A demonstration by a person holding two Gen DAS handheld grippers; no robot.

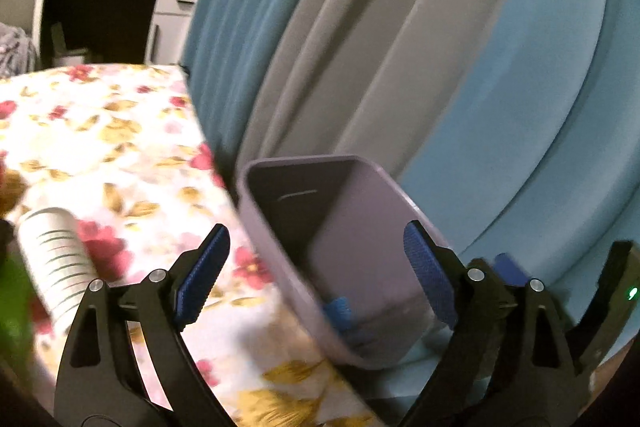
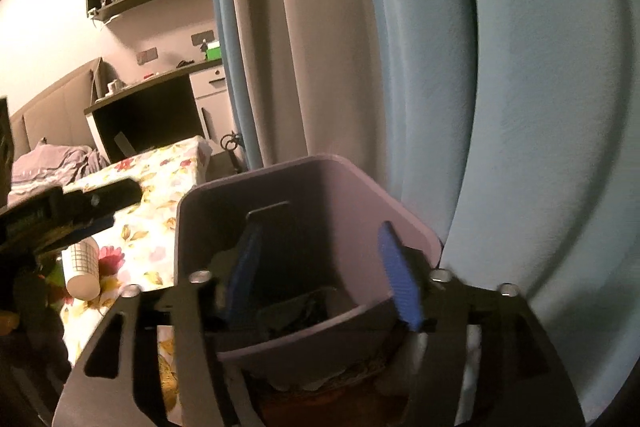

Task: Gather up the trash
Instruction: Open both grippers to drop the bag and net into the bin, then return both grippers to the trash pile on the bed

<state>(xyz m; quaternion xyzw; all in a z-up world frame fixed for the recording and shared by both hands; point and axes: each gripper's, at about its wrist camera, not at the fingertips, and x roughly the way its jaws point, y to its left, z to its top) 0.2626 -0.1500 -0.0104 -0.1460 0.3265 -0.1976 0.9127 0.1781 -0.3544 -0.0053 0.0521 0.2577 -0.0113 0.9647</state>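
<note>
Drop-off step, seemingly done: left gripper (image 1: 316, 275) and right gripper (image 2: 320, 275) both released, gaping over the lilac bin (image 1: 280, 227), dark scraps inside. Next: reaching toward nine o'clock for the paper cup (image 1: 56, 259) lying on the floral bedspread (image 1: 120, 147).

Bin (image 2: 280, 187) mouth open; curtain (image 2: 320, 47) close behind, apparently touching.

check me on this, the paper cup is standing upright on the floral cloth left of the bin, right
Not quite. The cup is on the floral cloth left of the bin, but it lies on its side rather than standing upright. The right wrist view shows its open mouth turned sideways; the left wrist view agrees.
</note>
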